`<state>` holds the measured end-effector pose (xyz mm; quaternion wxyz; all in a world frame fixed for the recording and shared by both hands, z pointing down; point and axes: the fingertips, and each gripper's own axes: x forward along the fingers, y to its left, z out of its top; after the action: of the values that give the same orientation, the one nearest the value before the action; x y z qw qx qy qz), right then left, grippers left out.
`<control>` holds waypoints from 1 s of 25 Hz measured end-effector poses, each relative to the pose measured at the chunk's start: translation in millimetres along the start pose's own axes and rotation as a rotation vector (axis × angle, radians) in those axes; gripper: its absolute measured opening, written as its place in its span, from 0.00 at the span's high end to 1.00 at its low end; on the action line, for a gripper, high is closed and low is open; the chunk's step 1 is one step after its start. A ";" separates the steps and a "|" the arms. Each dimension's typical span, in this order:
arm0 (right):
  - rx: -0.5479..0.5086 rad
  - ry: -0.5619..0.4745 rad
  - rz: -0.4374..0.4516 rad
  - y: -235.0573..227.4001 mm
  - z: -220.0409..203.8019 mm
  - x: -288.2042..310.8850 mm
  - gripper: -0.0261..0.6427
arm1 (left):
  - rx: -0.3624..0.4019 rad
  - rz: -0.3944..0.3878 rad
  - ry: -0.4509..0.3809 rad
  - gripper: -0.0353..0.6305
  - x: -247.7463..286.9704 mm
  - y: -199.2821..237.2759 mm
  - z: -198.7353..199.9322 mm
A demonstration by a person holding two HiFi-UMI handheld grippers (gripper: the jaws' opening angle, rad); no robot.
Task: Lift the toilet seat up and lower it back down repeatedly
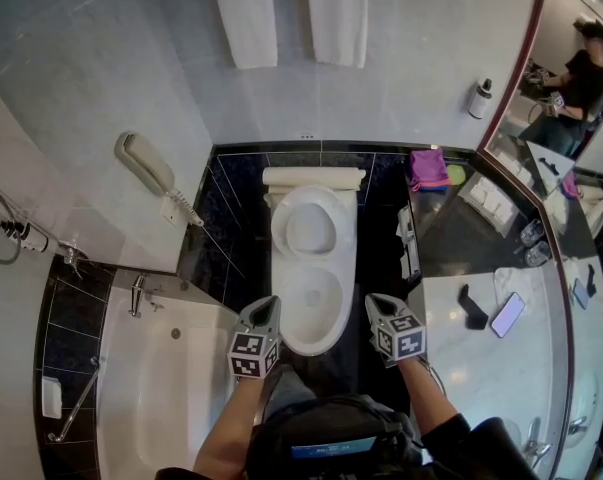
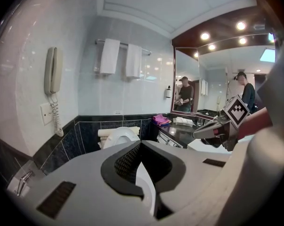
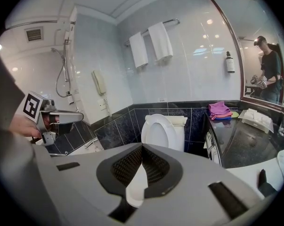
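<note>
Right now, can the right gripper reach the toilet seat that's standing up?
Probably yes: the right gripper hovers beside the bowl's front, jaws shut, and nothing stands between it and the raised toilet seat.

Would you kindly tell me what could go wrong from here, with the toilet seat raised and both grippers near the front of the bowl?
1. The toilet seat stands upright against the tank. Tipped forward without a firm hold, it could drop and slam onto the bowl.
2. The left gripper and the right gripper are both shut and empty. Pushing with closed tips may let them slide off the smooth seat edge.
</note>
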<state>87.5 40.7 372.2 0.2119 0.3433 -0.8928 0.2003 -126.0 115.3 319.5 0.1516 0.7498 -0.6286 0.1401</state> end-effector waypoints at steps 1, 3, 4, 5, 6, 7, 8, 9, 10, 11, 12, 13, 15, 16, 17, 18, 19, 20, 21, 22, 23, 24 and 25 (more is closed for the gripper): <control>0.000 0.001 0.001 1.6 -2.1 -1.4 0.95 | -0.002 0.000 -0.003 0.95 -1.8 -1.1 -0.5; 0.001 0.005 0.003 4.0 -5.4 -2.9 0.95 | 0.000 0.004 -0.006 0.95 -4.3 -2.2 -1.6; 0.002 0.006 0.005 4.8 -6.7 -3.2 0.95 | 0.001 0.005 -0.005 0.95 -4.8 -2.6 -2.3; 0.004 0.008 0.006 5.1 -7.6 -3.5 0.95 | 0.003 0.005 -0.003 0.95 -4.7 -3.3 -3.0; 0.007 0.010 0.006 5.1 -8.1 -3.7 0.95 | 0.004 0.003 0.001 0.95 -4.3 -4.2 -3.8; 0.008 0.011 0.005 4.9 -8.5 -3.5 0.95 | 0.006 0.001 0.004 0.95 -3.5 -5.0 -4.3; 0.005 0.014 0.002 4.5 -8.6 -2.4 0.95 | 0.008 -0.001 0.008 0.95 -2.4 -5.3 -4.7; -0.006 0.017 -0.004 3.8 -8.5 -0.3 0.95 | 0.010 -0.003 0.011 0.95 -0.8 -5.1 -5.0; -0.028 0.022 -0.012 2.7 -8.1 3.0 0.93 | 0.013 -0.004 0.016 0.95 1.3 -4.2 -5.5; -0.060 0.029 -0.021 1.6 -7.4 7.3 0.93 | 0.017 -0.006 0.022 0.95 3.7 -3.0 -5.9; -0.099 0.037 -0.029 0.7 -6.2 12.4 0.93 | 0.020 -0.009 0.027 0.95 6.0 -1.6 -5.9; -0.134 0.042 -0.032 0.3 -4.3 18.0 0.93 | 0.025 -0.012 0.032 0.95 8.1 0.2 -5.8; -0.181 0.047 -0.029 2.2 2.3 31.0 0.92 | 0.038 -0.017 0.045 0.95 12.9 5.9 -7.0; -0.193 0.048 -0.027 3.4 6.9 38.8 0.92 | 0.045 -0.023 0.054 0.95 16.6 9.6 -8.3; -0.203 0.050 -0.026 4.3 12.0 47.2 0.92 | 0.052 -0.029 0.066 0.95 21.4 13.6 -9.8; -0.211 0.052 -0.025 5.4 17.6 55.4 0.90 | 0.058 -0.035 0.078 0.95 27.0 17.6 -11.2; -0.219 0.054 -0.025 6.2 22.8 63.4 0.89 | 0.064 -0.041 0.089 0.95 32.9 21.4 -12.3; -0.229 0.056 -0.026 5.9 26.9 71.8 0.88 | 0.069 -0.046 0.097 0.95 39.3 25.0 -12.8; -0.242 0.059 -0.029 4.4 30.6 81.0 0.87 | 0.074 -0.053 0.102 0.95 46.6 28.5 -12.4; -0.256 0.061 -0.031 1.8 34.4 91.2 0.85 | 0.078 -0.061 0.105 0.95 55.0 32.0 -11.5; -0.268 0.064 -0.034 -1.2 38.2 102.3 0.83 | 0.083 -0.069 0.107 0.95 64.3 35.7 -10.4; -0.278 0.068 -0.035 -4.3 41.2 114.1 0.82 | 0.088 -0.078 0.111 0.95 74.0 39.4 -9.7; -0.287 0.073 -0.035 -7.8 43.4 126.3 0.80 | 0.092 -0.086 0.114 0.95 83.9 42.9 -9.3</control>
<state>-2.8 -53.2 403.0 0.2944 0.3177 -0.8978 0.0793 -154.1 36.5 363.8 0.1583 0.7730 -0.5793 0.2044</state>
